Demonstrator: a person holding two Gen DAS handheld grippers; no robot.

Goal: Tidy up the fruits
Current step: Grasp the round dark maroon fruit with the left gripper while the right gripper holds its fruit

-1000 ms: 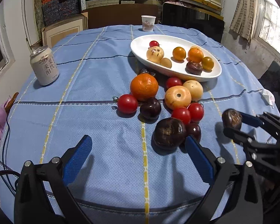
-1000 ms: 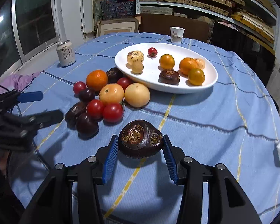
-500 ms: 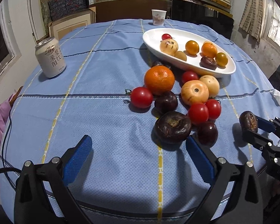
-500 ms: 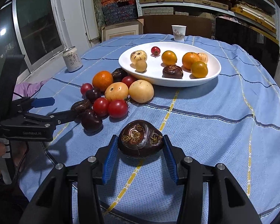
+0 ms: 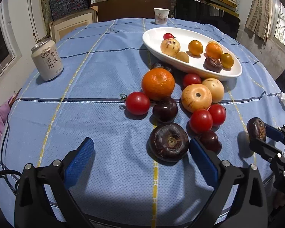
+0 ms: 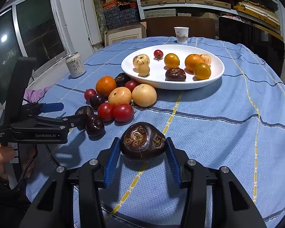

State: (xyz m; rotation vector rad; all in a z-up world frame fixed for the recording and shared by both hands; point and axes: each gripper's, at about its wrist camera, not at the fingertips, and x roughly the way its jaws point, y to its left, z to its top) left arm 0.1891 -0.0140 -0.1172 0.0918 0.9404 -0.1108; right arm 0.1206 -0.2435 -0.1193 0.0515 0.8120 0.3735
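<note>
The right gripper (image 6: pixel 142 150) is clamped on a dark, wrinkled fruit (image 6: pixel 143 141) — held near the white plate (image 6: pixel 161 84), not yet over it. It looks light and soft-skinned — best gripped gently across its widest sides. The left gripper (image 5: pixel 141 156) stands open.

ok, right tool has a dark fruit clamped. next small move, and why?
Probably carry it forward over the white dish and release. The right tool grips the dark fruit above the cloth, and one like it already lies in the dish with free space beside it.
</note>
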